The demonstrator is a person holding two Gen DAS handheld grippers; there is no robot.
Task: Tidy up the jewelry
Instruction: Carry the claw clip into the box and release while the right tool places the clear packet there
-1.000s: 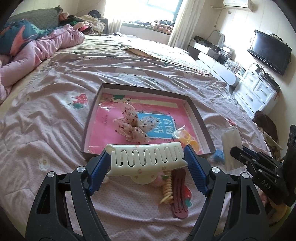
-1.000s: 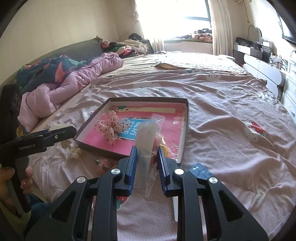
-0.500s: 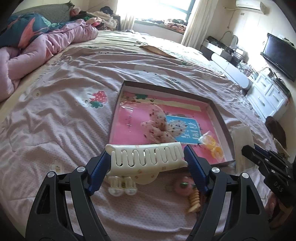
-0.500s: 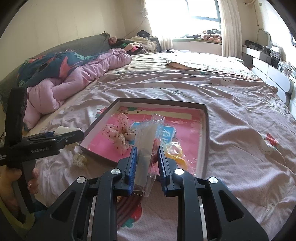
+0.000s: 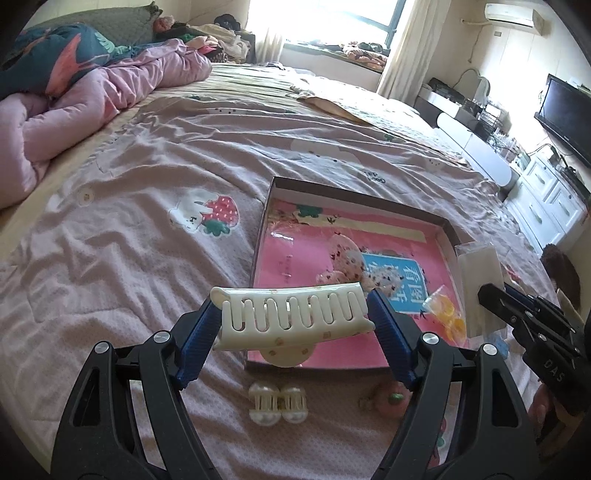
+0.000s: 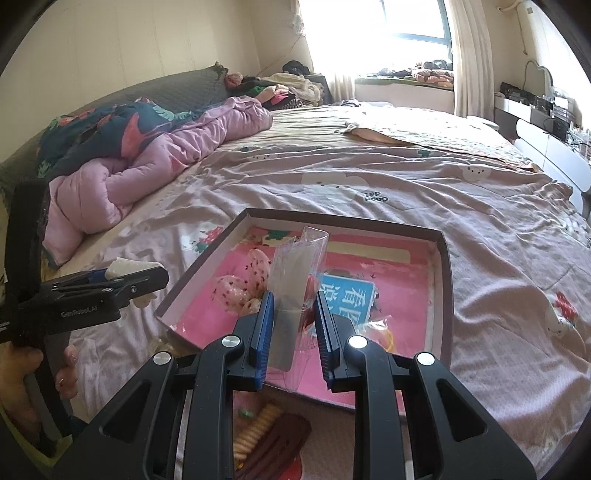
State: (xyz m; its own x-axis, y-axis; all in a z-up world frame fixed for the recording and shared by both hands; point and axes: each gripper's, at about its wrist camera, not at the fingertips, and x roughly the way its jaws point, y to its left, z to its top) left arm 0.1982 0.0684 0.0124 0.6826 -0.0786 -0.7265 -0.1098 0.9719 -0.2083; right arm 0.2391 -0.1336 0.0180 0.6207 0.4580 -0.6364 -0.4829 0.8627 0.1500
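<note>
while left gripper (image 5: 295,314) clamps white hair claw (image 5: 291,314) wide, right gripper (image 6: 293,317) pinches seemingly clear packet (image 6: 295,273) narrowly

A wide bed (image 5: 258,155) is covered by a pale pink printed sheet, with a pink quilt (image 6: 155,162) bunched along its left side. Strong daylight is admitted through a curtained window (image 6: 406,22); a wall-mounted television (image 5: 565,114) is seen above white drawers (image 5: 546,195).
</note>
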